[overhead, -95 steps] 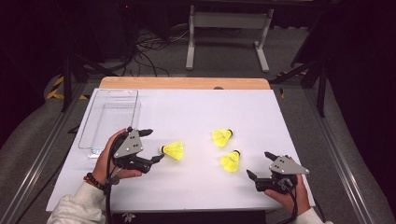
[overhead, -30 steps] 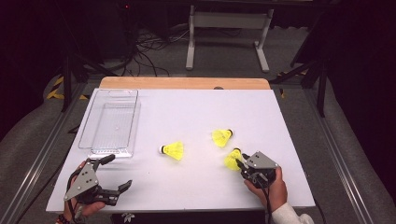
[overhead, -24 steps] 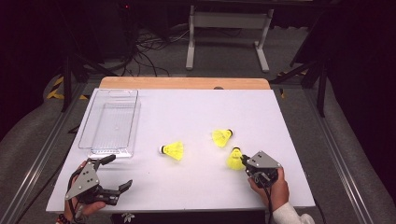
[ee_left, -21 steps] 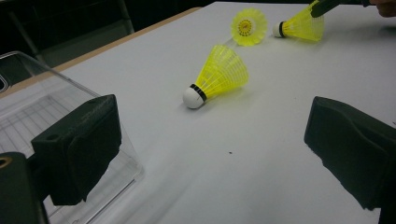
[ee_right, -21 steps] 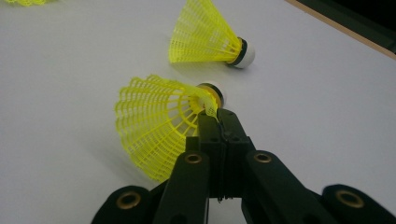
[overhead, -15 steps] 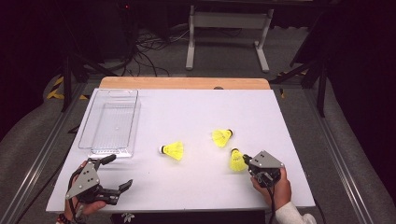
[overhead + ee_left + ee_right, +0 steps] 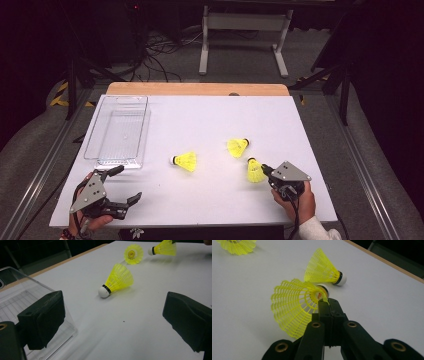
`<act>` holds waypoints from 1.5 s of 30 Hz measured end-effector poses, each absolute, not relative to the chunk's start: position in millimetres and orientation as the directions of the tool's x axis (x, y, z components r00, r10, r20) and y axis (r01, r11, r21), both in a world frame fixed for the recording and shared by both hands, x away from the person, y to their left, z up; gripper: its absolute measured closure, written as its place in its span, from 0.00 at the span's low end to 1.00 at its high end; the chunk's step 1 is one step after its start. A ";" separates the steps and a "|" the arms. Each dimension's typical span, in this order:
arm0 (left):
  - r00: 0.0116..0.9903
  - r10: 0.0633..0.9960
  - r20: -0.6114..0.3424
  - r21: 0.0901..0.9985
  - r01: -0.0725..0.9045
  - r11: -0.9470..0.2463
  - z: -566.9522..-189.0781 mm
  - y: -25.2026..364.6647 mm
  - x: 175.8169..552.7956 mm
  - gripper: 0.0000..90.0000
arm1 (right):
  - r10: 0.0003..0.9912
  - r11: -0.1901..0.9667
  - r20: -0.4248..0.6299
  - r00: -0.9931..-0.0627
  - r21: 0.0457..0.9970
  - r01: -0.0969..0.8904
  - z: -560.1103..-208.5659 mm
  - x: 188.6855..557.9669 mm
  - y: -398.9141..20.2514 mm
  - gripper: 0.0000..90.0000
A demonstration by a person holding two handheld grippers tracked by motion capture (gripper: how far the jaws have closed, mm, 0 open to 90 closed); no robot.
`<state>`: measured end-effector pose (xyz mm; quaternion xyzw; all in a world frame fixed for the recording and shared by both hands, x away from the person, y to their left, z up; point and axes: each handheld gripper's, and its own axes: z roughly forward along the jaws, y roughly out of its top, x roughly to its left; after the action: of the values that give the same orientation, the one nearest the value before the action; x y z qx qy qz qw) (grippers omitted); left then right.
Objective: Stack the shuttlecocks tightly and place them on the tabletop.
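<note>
Yellow shuttlecock (image 7: 294, 308) rim pinched, cork half-hidden

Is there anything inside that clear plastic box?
No: the clear box holds nothing, and its ribbed floor shows through. All three yellow shuttlecocks lie outside it on the white table.

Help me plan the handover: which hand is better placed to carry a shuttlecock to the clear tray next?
Right. The right gripper is shut on the skirt rim of the nearest shuttlecock. The left gripper is open beside the clear tray, holding nothing.
</note>
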<state>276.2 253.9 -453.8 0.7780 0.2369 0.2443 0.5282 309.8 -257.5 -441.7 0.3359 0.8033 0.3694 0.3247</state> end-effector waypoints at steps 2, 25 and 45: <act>0.769 0.626 0.130 0.937 0.110 -0.330 -453.8 254.0 276.1 0.06 | 0.778 0.501 -0.275 -0.566 0.814 0.294 -441.2 309.7 -257.7 1.00; 0.774 0.620 0.125 0.935 0.117 -0.335 -454.1 253.2 277.6 0.06 | 0.674 0.490 -0.253 -0.694 0.856 0.164 -414.4 315.4 -228.0 1.00; 0.781 0.613 0.122 0.933 0.120 -0.339 -456.1 254.1 277.4 0.06 | 0.466 0.544 -0.215 -0.858 0.835 0.087 -426.1 349.7 -158.0 1.00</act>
<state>277.4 254.1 -456.1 0.7838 0.2337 0.2345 0.5254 349.7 -158.0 -426.1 0.1620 0.8528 0.4492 0.2113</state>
